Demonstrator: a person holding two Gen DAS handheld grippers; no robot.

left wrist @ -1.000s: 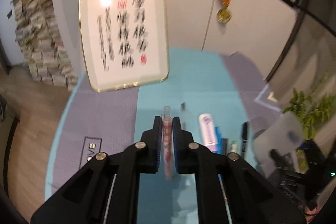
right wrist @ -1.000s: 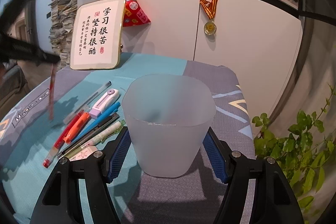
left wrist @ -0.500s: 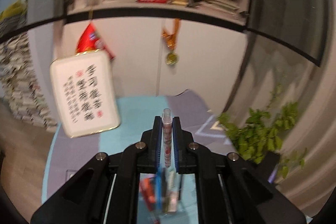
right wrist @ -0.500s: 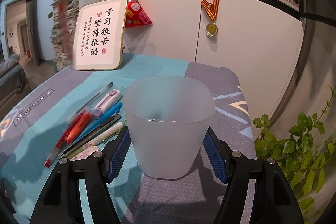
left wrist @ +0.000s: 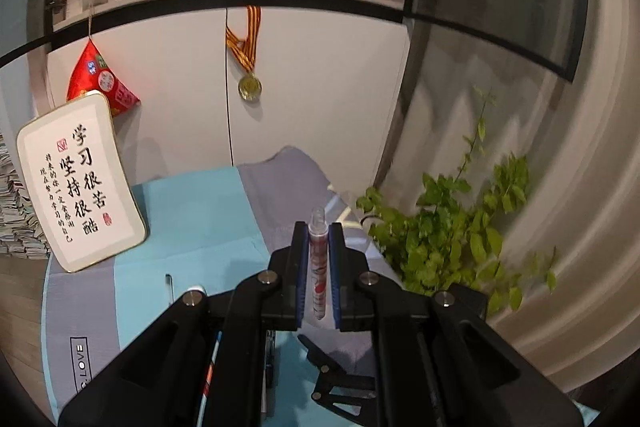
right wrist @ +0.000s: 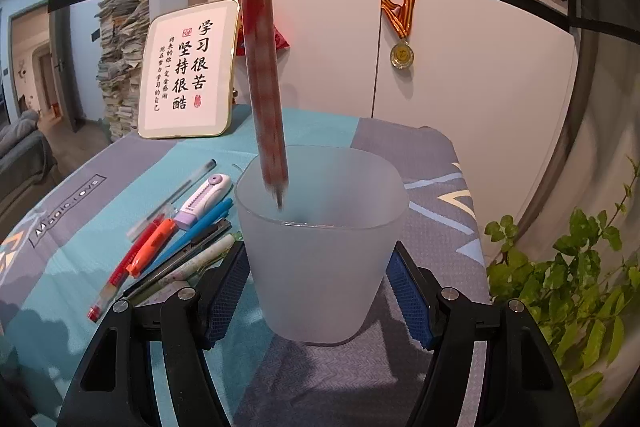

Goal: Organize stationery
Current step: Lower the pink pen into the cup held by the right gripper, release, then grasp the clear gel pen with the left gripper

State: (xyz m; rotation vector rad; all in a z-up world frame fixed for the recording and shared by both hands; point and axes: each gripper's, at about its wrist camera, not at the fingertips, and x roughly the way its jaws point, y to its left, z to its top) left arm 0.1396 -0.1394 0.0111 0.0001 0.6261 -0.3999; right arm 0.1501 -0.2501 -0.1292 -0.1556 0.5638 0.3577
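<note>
Red-patterned pen (right wrist: 262, 67) blurred, top cut off; tip inside frosted cup (right wrist: 320, 247). My left gripper (left wrist: 319, 263) pinches pen, right gripper (right wrist: 320, 291) clamps cup.

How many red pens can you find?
2: the patterned red pen clamped in the left gripper above the cup; the plain red pen on the cloth left of it. More may be hidden.

My right view sits low and close behind the frosted cup (right wrist: 324, 247), facing the cabinet. My left view looks down from above it. Both share the framed sign (left wrist: 82, 183) and the medal (right wrist: 401, 55).
</note>
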